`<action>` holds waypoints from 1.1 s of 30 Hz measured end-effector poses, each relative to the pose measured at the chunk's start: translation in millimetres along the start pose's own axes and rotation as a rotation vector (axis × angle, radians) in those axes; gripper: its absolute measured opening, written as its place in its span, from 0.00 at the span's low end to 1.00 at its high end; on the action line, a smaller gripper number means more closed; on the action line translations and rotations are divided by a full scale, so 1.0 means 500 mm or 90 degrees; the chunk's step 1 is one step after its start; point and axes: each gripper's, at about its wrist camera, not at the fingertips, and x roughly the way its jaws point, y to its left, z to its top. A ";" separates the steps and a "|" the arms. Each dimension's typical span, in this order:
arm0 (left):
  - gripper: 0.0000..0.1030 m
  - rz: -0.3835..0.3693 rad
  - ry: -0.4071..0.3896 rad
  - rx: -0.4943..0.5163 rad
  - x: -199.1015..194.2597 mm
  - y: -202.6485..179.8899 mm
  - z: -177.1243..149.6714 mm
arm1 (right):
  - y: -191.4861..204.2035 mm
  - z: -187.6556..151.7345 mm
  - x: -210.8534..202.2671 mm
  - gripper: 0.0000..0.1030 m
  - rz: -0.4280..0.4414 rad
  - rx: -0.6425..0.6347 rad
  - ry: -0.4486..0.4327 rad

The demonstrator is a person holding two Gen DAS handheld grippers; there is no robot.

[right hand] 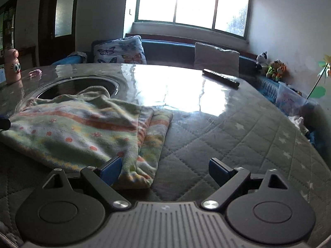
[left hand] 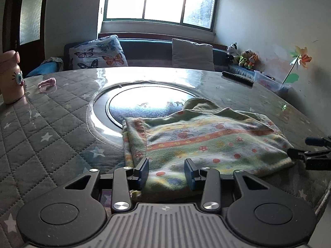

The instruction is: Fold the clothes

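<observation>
A folded cloth (left hand: 206, 138), green w/ orange stripes and small flowers, lies on a round table (left hand: 51, 128) at its near side, the far-left corner lapping over the rim of the glass turntable (left hand: 132, 105) at the table's centre. Its right edge shows stacked layers, one lower flap sticking out past the top fold.

The left gripper (left hand: 166, 170) sits low over the cloth's near edge, jaws apart, fabric showing between the blue pads (left hand: 144, 170); whether the pads touch the cloth can't be told. The right gripper (right hand: 163, 171) hangs at the cloth's right corner, jaws wide apart, the left pad (right hand: 110, 170) just at or against the layered edge, the right pad over bare table cover. Nothing is clamped in either. From the left view the right gripper's tip (left hand: 310, 153) shows just beside the cloth's right edge.

Table cover is quilted grey w/ white stars under a shiny clear sheet. A pink bottle (left hand: 10, 78) w/ cartoon eyes stands at far left, a small pink item (left hand: 47, 82) near it, a dark remote (left hand: 238, 78) at far right, all well apart from the cloth.

Beyond: bench w/ a butterfly pillow (left hand: 97, 52), a grey pillow (left hand: 192, 54), plush toys (left hand: 244, 57), a pinwheel (left hand: 300, 57), bright window (left hand: 159, 0).
</observation>
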 end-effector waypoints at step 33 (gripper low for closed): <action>1.00 0.010 -0.048 -0.046 -0.035 0.045 0.007 | 0.106 0.075 -0.005 1.00 0.102 -0.100 -0.015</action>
